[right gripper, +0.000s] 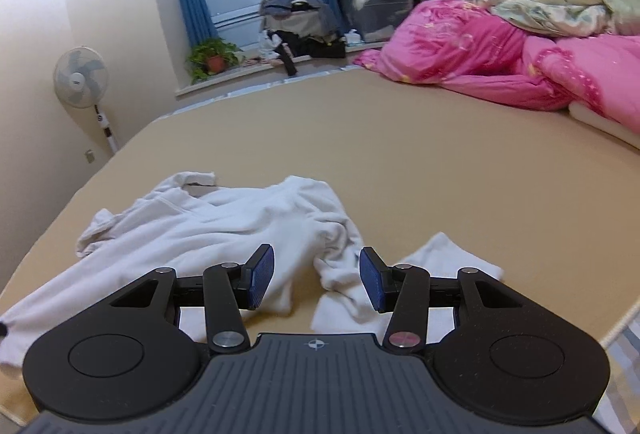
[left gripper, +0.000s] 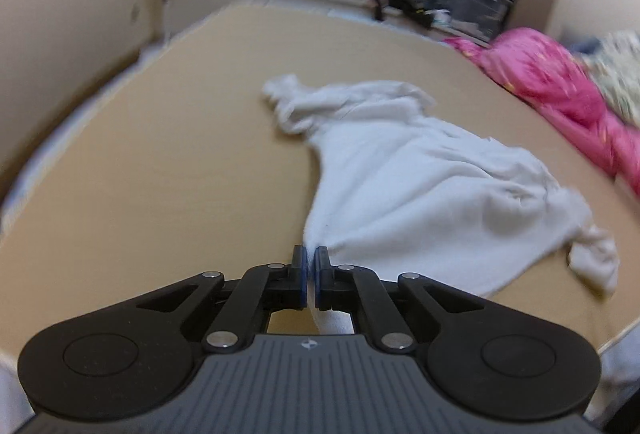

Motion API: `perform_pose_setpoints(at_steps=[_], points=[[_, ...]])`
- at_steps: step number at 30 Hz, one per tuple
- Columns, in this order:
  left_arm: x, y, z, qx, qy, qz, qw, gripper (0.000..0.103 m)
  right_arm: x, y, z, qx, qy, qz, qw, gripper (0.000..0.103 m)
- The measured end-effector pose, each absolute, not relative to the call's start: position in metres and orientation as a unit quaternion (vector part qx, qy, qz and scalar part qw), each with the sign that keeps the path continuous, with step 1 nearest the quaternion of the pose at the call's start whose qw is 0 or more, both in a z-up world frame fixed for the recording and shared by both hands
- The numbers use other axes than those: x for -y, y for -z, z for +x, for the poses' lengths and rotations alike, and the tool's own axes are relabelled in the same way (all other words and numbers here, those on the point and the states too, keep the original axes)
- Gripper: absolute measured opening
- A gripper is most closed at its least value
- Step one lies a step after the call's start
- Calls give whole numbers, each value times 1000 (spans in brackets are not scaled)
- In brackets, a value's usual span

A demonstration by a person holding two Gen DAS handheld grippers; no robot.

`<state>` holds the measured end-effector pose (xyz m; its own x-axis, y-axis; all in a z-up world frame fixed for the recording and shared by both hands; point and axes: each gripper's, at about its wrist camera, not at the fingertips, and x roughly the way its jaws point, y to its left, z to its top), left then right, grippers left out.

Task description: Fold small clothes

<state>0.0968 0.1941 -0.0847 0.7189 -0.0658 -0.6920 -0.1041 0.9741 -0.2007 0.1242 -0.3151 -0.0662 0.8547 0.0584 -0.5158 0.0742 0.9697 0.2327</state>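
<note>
Clearly the folding has barely begun: the white shirt [left gripper: 420,185] lies crumpled and unfolded across the tan bed [left gripper: 140,173], filling the centre of the left view. The left tool [left gripper: 310,266] is clenched on the shirt's near corner at bottom centre. The right tool [right gripper: 317,274] is released, jaws apart above a bunched sleeve. A lidded grey storage bin [right gripper: 376,7] at upper centre holds clothes, contents unclear.
</note>
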Motion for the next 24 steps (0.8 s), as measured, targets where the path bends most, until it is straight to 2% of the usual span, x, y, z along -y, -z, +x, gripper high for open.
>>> perform_pose_setpoints(at_steps=[3,6,9,10,11,16,18,19,21,22,23,24], points=[[-203,91,105,-387,16,-169,906,4,319,72,131,-282,9,132,950,50],[-194,89,113,-388,19,-148,909,5,318,77,150,-304,-2,143,942,50],[-197,90,123,-397,14,-168,902,27,312,82,170,-319,-34,151,935,50],[-196,94,126,-402,6,-176,898,46,310,84,178,-325,-45,149,933,51],[-197,96,129,-409,-4,-181,894,54,307,88,186,-332,-50,141,931,53],[-197,119,140,-460,-19,-177,870,53,298,120,219,-384,-50,138,912,53],[-196,122,142,-462,-22,-164,871,48,294,130,224,-401,-49,142,904,53],[-196,122,142,-461,-24,-158,873,41,291,134,224,-404,-50,141,902,53],[-197,123,143,-460,-28,-148,875,23,285,134,222,-398,-57,132,906,43],[-196,124,142,-461,-29,-143,875,10,284,131,220,-389,-60,123,911,25],[-196,124,142,-461,-28,-140,876,10,282,128,217,-378,-65,114,916,10],[-195,123,141,-458,-27,-138,878,9,282,124,215,-369,-69,109,920,5]])
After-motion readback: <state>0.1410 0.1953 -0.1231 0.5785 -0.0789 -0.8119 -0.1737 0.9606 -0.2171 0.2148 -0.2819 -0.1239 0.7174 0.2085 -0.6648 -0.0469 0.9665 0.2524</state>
